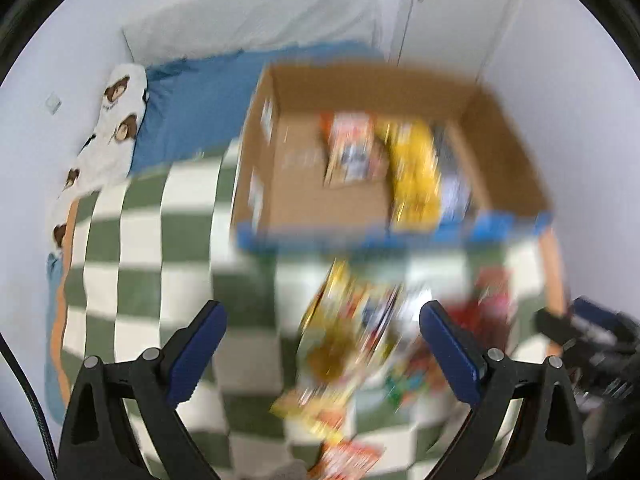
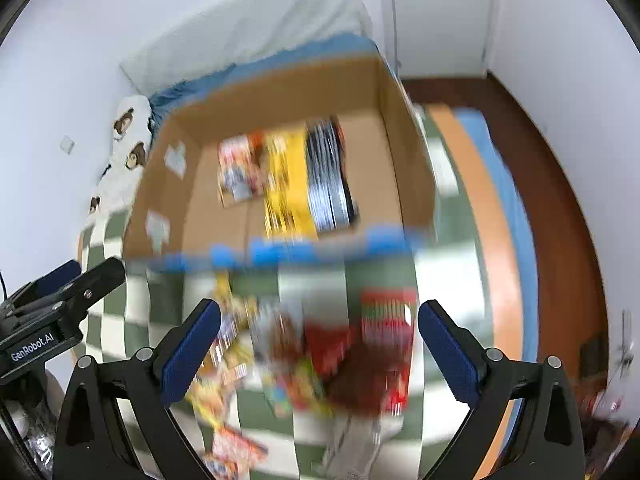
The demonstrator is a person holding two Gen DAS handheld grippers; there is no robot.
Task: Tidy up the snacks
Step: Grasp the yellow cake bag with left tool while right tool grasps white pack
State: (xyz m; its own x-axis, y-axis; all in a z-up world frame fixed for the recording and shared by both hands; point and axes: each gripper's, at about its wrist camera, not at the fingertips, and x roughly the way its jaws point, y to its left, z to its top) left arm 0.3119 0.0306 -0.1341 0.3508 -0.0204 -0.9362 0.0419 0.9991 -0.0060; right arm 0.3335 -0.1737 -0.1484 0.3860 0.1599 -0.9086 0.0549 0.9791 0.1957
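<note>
- Left hand-held gripper [image 1: 322, 344]: released, jaws spread wide, nothing between them, hovering over the bed.
- Right hand-held gripper [image 2: 320, 340]: likewise released and carrying nothing; in its view the left one shows at 9 o'clock.
- Snacks [image 1: 352, 344] lie in a loose heap on the checked blanket [image 1: 152, 248], just below both grippers; the blur hides what each packet is. An orange packet [image 1: 348, 460] sits nearest, at 6 o'clock.
- A red packet [image 2: 386, 320] lies at the heap's 1 o'clock edge in the right view.
- Beyond the heap, at 12 o'clock, stands an open box [image 1: 508, 160] on the blanket, its near rim blue.
- Inside it lie a yellow pack [image 2: 286, 184], a black pack [image 2: 328, 176] touching its side, and a small orange pack [image 2: 238, 168].
- A bear pillow [image 1: 116, 128] lies at 10 o'clock.
</note>
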